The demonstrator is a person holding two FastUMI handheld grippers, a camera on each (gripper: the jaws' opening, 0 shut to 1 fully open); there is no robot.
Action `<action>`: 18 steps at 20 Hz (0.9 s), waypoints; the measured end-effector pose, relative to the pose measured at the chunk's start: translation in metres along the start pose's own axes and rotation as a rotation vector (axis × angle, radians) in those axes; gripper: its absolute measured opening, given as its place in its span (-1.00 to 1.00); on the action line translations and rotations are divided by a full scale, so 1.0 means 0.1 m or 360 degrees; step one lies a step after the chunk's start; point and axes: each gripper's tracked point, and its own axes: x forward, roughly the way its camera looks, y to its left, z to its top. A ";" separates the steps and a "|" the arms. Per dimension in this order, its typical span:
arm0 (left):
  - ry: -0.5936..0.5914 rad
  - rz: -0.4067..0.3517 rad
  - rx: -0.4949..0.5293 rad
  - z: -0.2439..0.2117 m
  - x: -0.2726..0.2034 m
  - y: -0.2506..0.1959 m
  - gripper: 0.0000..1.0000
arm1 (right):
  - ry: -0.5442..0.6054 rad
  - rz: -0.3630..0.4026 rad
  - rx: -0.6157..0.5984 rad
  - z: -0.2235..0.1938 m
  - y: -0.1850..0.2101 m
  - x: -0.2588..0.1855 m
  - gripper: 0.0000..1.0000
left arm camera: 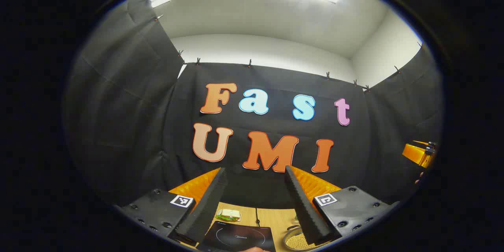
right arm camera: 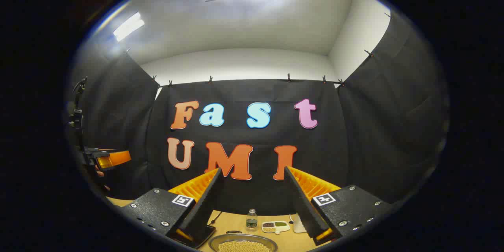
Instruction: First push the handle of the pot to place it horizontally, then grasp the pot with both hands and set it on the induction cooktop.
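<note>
Both grippers were held high, aimed at the booth's black back wall. The left gripper [left arm camera: 255, 173] had its fingers spread wide with nothing between them; below it on the wooden table [left arm camera: 271, 216] lay the induction cooktop [left arm camera: 238, 237], with the pot [left arm camera: 296, 240] of pale beans just to its right. The right gripper [right arm camera: 252, 173] also gaped wide and empty, the pot [right arm camera: 243, 243] sitting near below it, a small bottle [right arm camera: 251, 219] and a sectioned dish [right arm camera: 275, 226] farther back.

Cooktop [left arm camera: 238, 238] logo — too small to read.
</note>
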 end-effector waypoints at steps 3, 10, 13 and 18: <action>0.0000 0.0008 0.0024 -0.02 0.02 -0.03 0.99 | -0.0030 0.0027 -0.0005 0.02 0.08 0.00 0.89; -0.0010 -0.0016 -0.0029 -0.11 0.17 -0.04 0.99 | -0.0055 0.0008 -0.0031 0.04 0.05 0.01 0.89; -0.0050 0.0005 -0.0065 -0.11 0.24 0.04 0.92 | -0.0049 0.0013 -0.0033 0.00 0.07 0.03 0.89; -0.0058 -0.0006 -0.0066 -0.17 0.31 0.01 0.99 | -0.0036 -0.0016 -0.0071 -0.12 0.02 0.09 0.89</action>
